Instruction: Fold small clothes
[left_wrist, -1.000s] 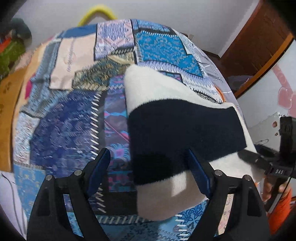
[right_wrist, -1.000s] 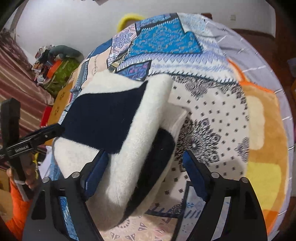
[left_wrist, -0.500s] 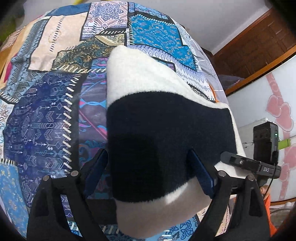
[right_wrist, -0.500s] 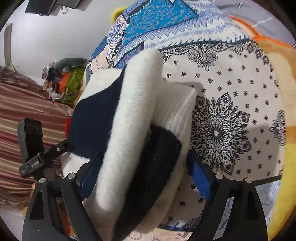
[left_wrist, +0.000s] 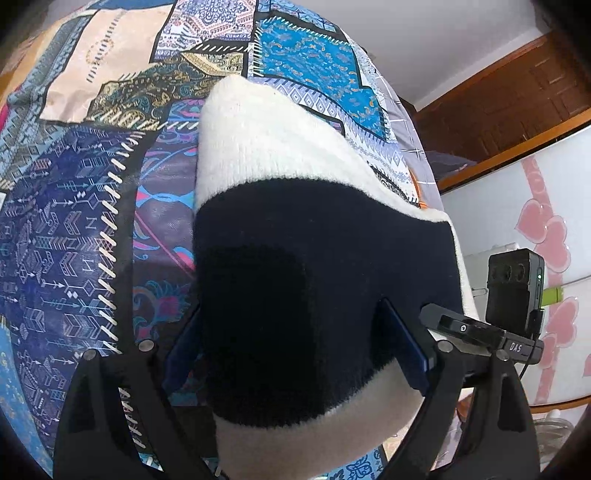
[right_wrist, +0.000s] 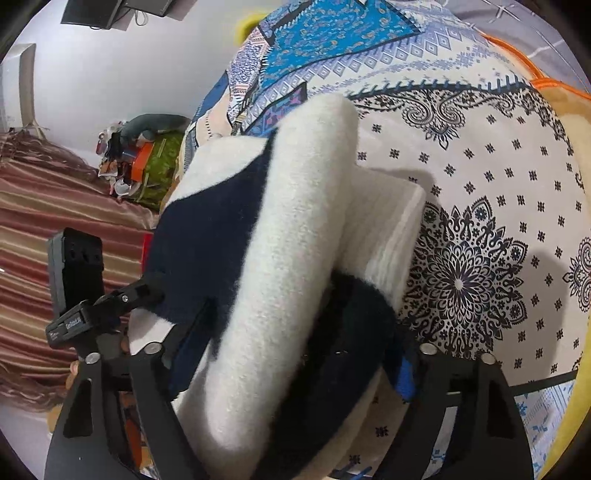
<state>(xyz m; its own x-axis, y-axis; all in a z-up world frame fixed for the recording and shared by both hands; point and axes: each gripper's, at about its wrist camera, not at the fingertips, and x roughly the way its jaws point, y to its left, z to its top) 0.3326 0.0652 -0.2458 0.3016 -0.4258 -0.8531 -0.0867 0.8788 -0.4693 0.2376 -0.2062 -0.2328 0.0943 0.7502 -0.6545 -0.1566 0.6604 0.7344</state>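
Observation:
A folded fuzzy garment with white and navy bands (left_wrist: 317, 258) lies on the patchwork bedspread (left_wrist: 74, 221). It also shows in the right wrist view (right_wrist: 288, 251), doubled over in thick layers. My left gripper (left_wrist: 295, 343) stands wide open with the garment's near end between its blue-padded fingers (left_wrist: 406, 350). My right gripper (right_wrist: 291, 350) is also wide open, straddling the garment's other end. The right gripper's body shows in the left wrist view (left_wrist: 480, 332), and the left one in the right wrist view (right_wrist: 96, 310). The garment hides where the pads meet it.
The bedspread (right_wrist: 480, 221) stretches ahead and to the sides. A pile of clutter (right_wrist: 144, 162) sits beyond the bed by striped curtains (right_wrist: 55, 240). A wooden door (left_wrist: 517, 96) and a white appliance with pink hearts (left_wrist: 546, 229) stand to the right.
Both grippers have moved forward and closer to the garment, which now fills more of each view and sits deeper between the open fingers. The garment stays folded.

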